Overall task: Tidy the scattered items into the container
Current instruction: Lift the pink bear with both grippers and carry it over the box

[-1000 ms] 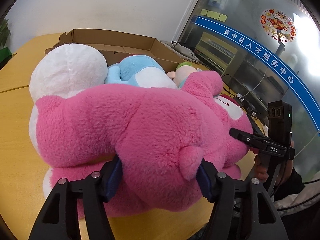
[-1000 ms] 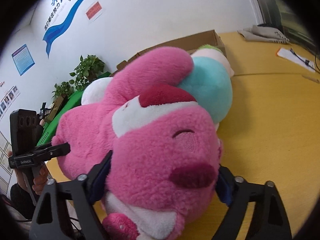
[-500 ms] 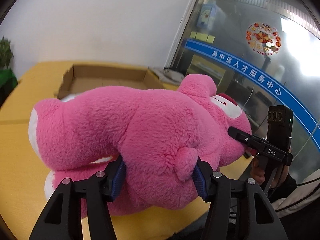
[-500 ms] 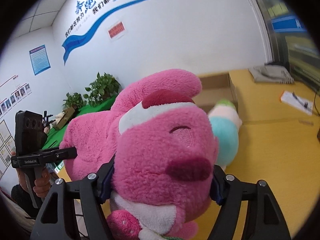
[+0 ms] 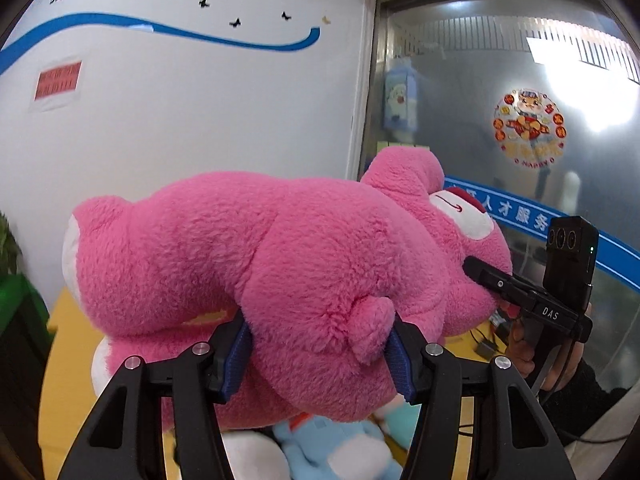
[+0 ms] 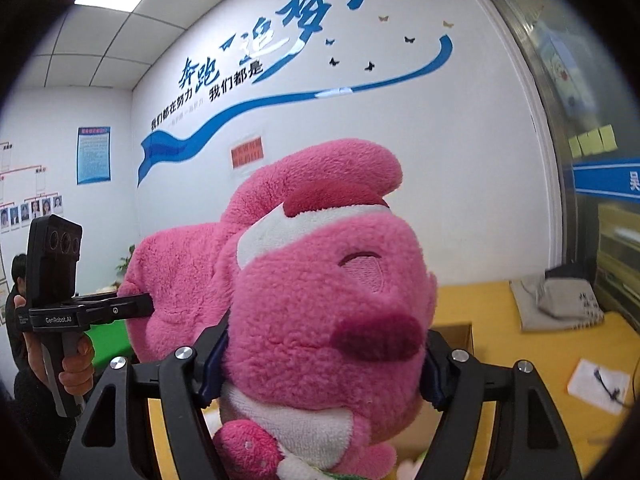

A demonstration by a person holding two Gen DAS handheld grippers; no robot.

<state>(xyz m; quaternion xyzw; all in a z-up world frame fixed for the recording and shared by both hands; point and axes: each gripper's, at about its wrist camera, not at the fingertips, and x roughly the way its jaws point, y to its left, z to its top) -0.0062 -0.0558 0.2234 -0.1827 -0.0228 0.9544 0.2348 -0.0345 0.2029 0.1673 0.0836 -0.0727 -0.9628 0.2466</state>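
Observation:
A big pink plush bear (image 5: 280, 264) hangs in the air, held from both ends. My left gripper (image 5: 318, 356) is shut on its rear body near the small tail. My right gripper (image 6: 320, 364) is shut on its head (image 6: 332, 304), the face turned toward the right wrist camera. A blue and white plush (image 5: 332, 452) lies below the bear. A corner of the cardboard box (image 6: 452, 334) shows behind the bear's head; most of it is hidden.
The yellow table (image 6: 520, 360) lies below, with a grey folded bag (image 6: 560, 300) and a white paper (image 6: 600, 384) at the right. A white wall stands behind, a glass partition (image 5: 520, 120) to the right. A green surface (image 6: 108, 340) is at the left.
Both grippers have lifted the pink bear well up off the table and the other plush toys. The box and toys have dropped out of view below.

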